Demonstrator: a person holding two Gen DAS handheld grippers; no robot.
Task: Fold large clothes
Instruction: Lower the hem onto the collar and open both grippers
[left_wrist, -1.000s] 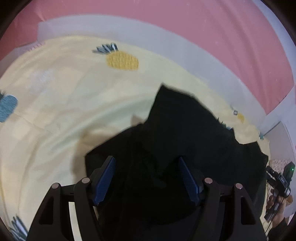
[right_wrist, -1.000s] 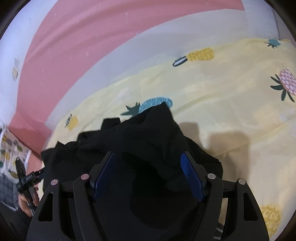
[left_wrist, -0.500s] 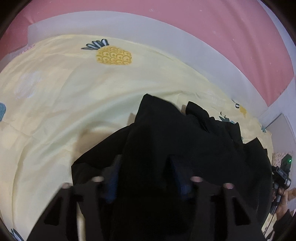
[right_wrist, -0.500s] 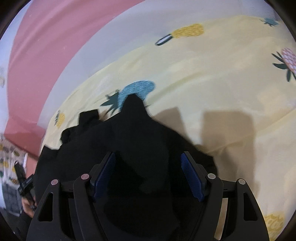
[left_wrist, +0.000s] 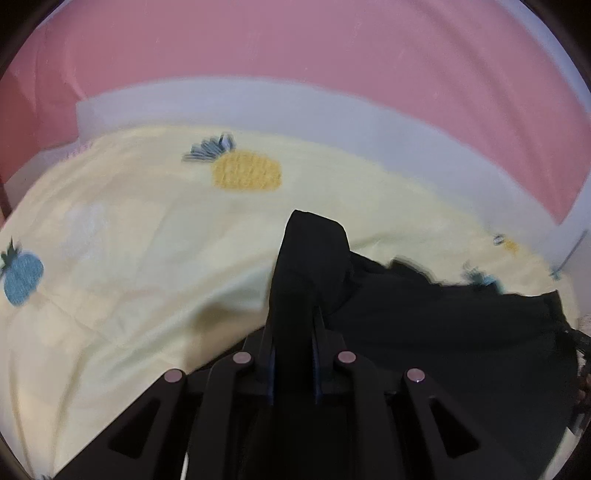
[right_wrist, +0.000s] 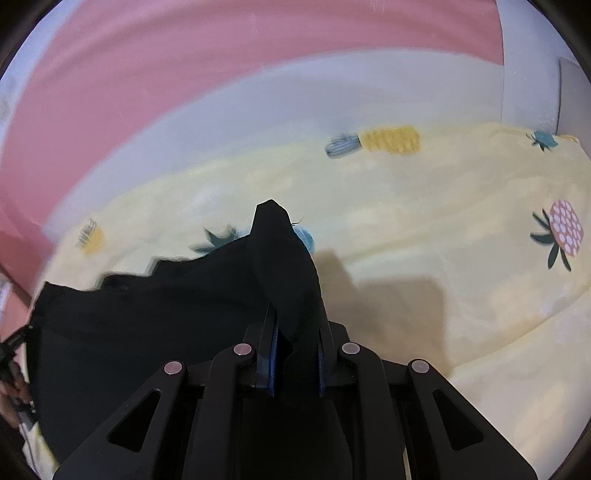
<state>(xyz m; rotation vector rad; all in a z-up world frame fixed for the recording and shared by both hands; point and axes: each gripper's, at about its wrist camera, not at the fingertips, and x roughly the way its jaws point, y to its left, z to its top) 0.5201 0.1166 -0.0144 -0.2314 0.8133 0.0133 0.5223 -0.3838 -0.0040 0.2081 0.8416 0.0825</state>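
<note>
1. Left claw (left_wrist: 293, 328) was clamped on a corner of the black garment (left_wrist: 424, 332); right claw (right_wrist: 295, 332) likewise.
2. Garment lay bunched on the near part of the bed sheet (right_wrist: 424, 229).
3. Blur hides creases; probably no fold completed yet.

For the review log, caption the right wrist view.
Right gripper clamps a bunched corner of the black garment above the pineapple-print sheet.

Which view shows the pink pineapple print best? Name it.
The right wrist view. The pink pineapple print sits whole and fairly sharp at the right edge of the yellow bedsheet. The left wrist view does not show it; there only yellow and blue pineapples appear beyond the black garment.
</note>
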